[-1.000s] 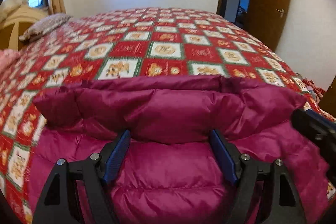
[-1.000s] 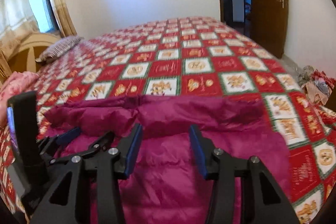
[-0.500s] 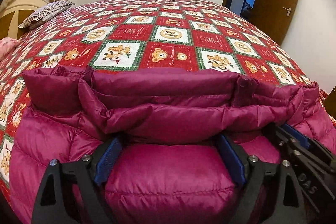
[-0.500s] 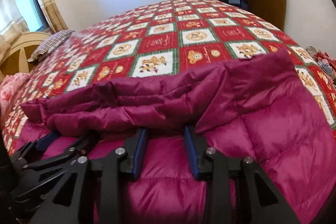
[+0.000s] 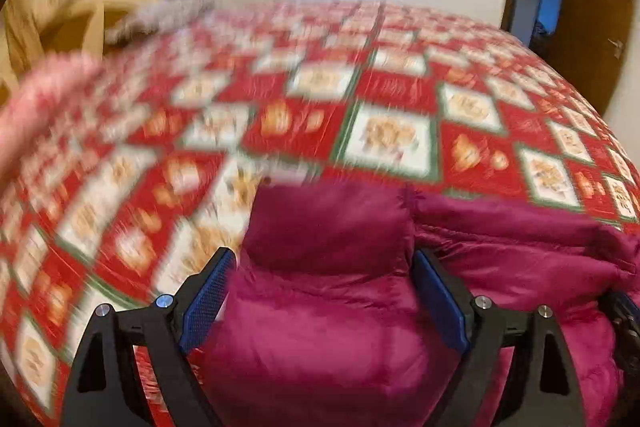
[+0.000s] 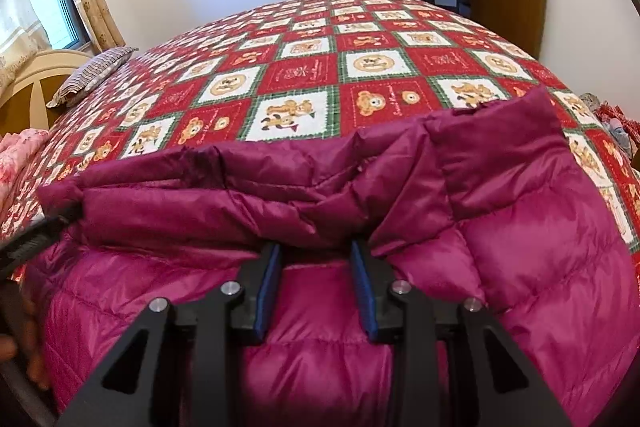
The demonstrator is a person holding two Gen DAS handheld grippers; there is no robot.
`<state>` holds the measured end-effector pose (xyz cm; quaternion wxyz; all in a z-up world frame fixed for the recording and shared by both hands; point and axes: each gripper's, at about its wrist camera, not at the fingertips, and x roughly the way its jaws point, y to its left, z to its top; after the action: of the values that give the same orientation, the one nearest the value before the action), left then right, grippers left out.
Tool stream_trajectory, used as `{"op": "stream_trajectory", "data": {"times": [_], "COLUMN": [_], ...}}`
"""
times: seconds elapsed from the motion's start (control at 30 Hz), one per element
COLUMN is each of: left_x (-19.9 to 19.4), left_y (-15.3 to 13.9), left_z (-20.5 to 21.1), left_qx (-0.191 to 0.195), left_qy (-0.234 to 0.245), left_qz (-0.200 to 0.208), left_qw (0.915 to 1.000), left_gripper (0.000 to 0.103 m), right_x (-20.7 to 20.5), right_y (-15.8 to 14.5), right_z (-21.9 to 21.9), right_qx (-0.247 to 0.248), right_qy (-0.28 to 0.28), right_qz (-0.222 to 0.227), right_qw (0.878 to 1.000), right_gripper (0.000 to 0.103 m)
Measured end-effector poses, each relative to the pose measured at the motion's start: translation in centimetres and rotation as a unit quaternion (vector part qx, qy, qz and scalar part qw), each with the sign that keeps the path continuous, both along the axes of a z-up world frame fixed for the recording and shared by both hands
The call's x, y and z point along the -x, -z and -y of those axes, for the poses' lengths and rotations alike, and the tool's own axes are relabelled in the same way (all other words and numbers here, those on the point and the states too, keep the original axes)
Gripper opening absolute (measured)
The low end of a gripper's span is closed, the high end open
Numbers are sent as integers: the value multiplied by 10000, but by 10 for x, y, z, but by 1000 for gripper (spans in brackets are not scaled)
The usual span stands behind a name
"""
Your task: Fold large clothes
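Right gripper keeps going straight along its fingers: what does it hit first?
Most likely the folded-over edge of the magenta quilted down jacket, bunched right at the right gripper fingertips; depth is hard to judge.

Bedspread [image 5: 200,131] blurred — pattern unreadable.

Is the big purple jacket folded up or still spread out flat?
Partly folded. The purple jacket has its far edge doubled back in a puffy roll across the top, while the rest lies spread on the checked bedspread.
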<state>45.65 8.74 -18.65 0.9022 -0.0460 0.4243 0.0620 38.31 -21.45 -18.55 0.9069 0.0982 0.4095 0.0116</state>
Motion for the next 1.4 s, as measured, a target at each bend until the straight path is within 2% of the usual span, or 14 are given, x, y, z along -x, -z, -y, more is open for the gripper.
{"op": "stream_trajectory", "data": {"times": [0.03, 0.13, 0.23, 0.3, 0.43, 0.5, 0.87, 0.93, 0.97, 1.03, 1.13, 1.23, 1.3, 1.4], "left_x": [-2, -5, -7, -6, -6, -6, -12, -1, 7, 35, 76, 110, 127, 145], "left_y": [7, 10, 12, 13, 12, 13, 15, 5, -2, -19, -35, -35, -28, -16], "left_z": [-2, 0, 1, -2, -3, -3, -7, -10, -11, -16, -24, -33, -40, -45], "left_qx": [148, 77, 69, 114, 178, 216, 381, 434, 430, 331, 350, 501, 559, 893], "left_qy": [5, -4, -1, -8, 10, 15, 77, 361, 445, 570, 612, 502, 294, 121], "left_qz": [-59, -115, -131, -126, -115, -118, -217, -205, -78, 282, 624, 784, 757, 716], "left_qw": [9999, 9999, 9999, 9999, 9998, 9997, 9990, 9982, 9981, 9974, 9956, 9944, 9951, 9934], "left_gripper": [91, 93, 94, 94, 96, 97, 102, 102, 102, 102, 102, 102, 102, 102], "right_x": [0, 2, 11, 7, -9, -7, -11, -3, 9, 42, 81, 102, 110, 111], "right_y": [-1, -16, -47, -51, -13, -1, 2, -8, -18, -41, -61, -63, -59, -46], "right_z": [1, 9, 31, 54, 97, 112, 115, 111, 107, 91, 56, 14, -21, -61], "right_qx": [-45, -154, 337, 545, 592, 153, 279, 499, 564, 492, 442, 289, 286, 369], "right_qy": [-18, -125, 104, 360, 744, 876, 1143, 1104, 1080, 871, 523, 72, -278, -662], "right_qz": [-52, -147, 343, 358, -152, -85, -194, -255, -103, 383, 723, 892, 977, 919], "right_qw": [10000, 9997, 9988, 9972, 9954, 9960, 9929, 9923, 9925, 9942, 9950, 9956, 9944, 9929], "right_gripper": [38, 37, 39, 39, 40, 43, 45, 39, 34, 34, 34, 34, 28, 25]}}
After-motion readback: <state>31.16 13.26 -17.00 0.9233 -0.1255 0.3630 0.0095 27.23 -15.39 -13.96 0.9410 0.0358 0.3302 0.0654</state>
